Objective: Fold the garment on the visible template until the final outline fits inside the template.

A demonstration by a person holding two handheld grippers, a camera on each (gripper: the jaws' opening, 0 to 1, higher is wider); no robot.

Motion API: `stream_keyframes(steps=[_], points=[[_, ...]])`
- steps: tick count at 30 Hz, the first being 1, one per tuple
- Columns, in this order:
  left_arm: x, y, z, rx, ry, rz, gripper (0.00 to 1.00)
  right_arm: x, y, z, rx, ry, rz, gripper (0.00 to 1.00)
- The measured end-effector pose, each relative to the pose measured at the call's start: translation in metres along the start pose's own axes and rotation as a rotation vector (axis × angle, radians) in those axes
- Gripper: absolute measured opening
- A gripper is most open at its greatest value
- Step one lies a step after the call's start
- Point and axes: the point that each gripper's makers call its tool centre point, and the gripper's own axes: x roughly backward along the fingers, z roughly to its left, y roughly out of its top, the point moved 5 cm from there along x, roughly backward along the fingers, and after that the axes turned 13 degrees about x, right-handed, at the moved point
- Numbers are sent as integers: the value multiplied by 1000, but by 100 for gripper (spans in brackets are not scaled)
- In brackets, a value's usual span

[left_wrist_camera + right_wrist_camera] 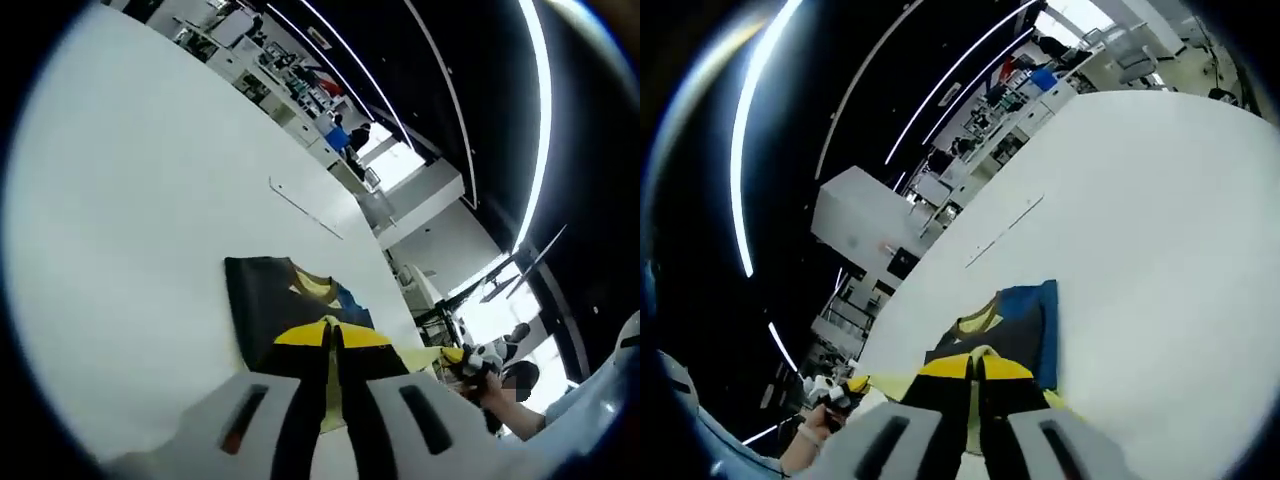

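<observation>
Right now the left gripper [330, 400] has its jaws pressed together on the near edge of the garment [290, 310], yellow cloth pinched between the black pads, and the right gripper [975, 405] is clamped on a yellow edge of that garment [1005, 330] in the same way. Dark cloth with a yellow collar and a blue side panel lies flat on the white table [130, 200], near the closer edge. Wide bare tabletop stretches beyond it and to both sides, with a thin line [1005, 230] marked on the surface farther out.
</observation>
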Motion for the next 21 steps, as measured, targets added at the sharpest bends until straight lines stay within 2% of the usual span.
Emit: stream_keyframes(steps=[6, 10, 16, 21], points=[[-23, 24, -2, 12, -15, -30, 0, -32, 29, -12, 14, -16, -39, 0], [-40, 37, 7, 31, 6, -33, 0, -61, 42, -19, 40, -21, -35, 0], [-53, 45, 20, 38, 22, -30, 0, -87, 46, -31, 65, -33, -12, 0], [-60, 44, 41, 38, 76, -14, 0, -98, 36, -52, 55, -67, 17, 0]])
